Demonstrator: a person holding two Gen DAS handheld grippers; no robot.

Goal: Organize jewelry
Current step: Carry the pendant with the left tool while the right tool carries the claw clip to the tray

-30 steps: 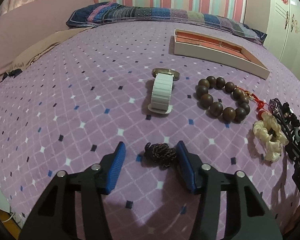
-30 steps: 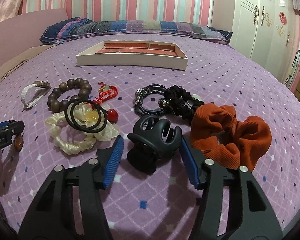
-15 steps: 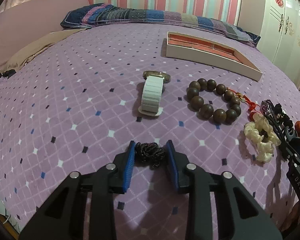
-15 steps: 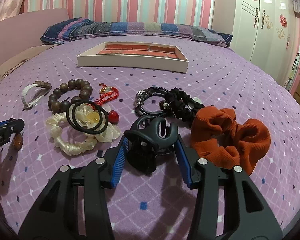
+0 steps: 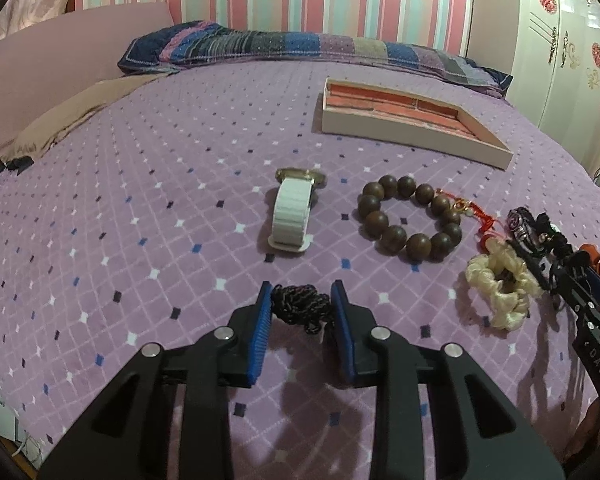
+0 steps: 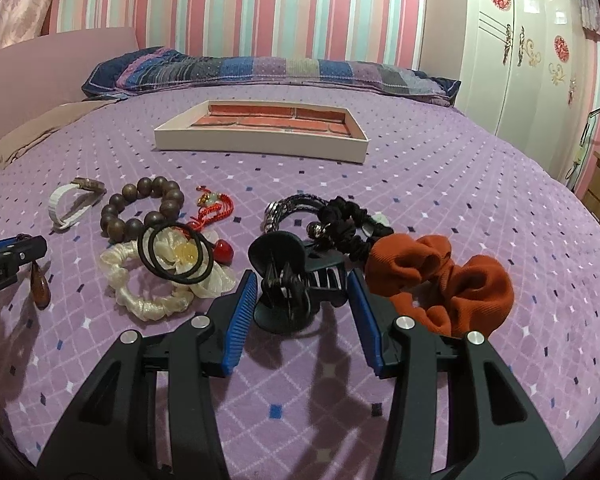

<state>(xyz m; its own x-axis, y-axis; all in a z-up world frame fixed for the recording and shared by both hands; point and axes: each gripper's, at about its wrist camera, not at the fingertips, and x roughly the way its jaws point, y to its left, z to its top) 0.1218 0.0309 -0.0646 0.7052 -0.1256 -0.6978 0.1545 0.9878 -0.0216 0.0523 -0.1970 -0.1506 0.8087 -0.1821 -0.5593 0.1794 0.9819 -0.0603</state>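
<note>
My left gripper point(image 5: 300, 286) is shut on a bundled black braided cord point(image 5: 300, 306) on the purple bedspread. In the right wrist view a brown drop pendant point(image 6: 40, 292) hangs under that left gripper point(image 6: 32, 246). My right gripper point(image 6: 303, 276) is shut on a black claw clip point(image 6: 284, 256), which stands tilted between the blue pads. A shallow white tray point(image 6: 260, 146) with a brick-red lining lies farther back; I see nothing in it. A white-strap watch point(image 5: 292, 212) and a wooden bead bracelet point(image 5: 384, 236) lie between the tray and the left gripper.
Around the right gripper lie a cream scrunchie point(image 6: 148, 300) with black hair ties point(image 6: 156, 264) on it, an orange scrunchie point(image 6: 452, 280), a black scrunchie point(image 6: 348, 220), a braided bracelet point(image 6: 296, 202) and a red knot charm point(image 6: 216, 208). A white wardrobe point(image 6: 520, 60) stands right of the bed.
Both grippers' jaws have closed: the left pads onto the black cord, the right pads onto the claw clip. The clip has tipped up between the pads.
</note>
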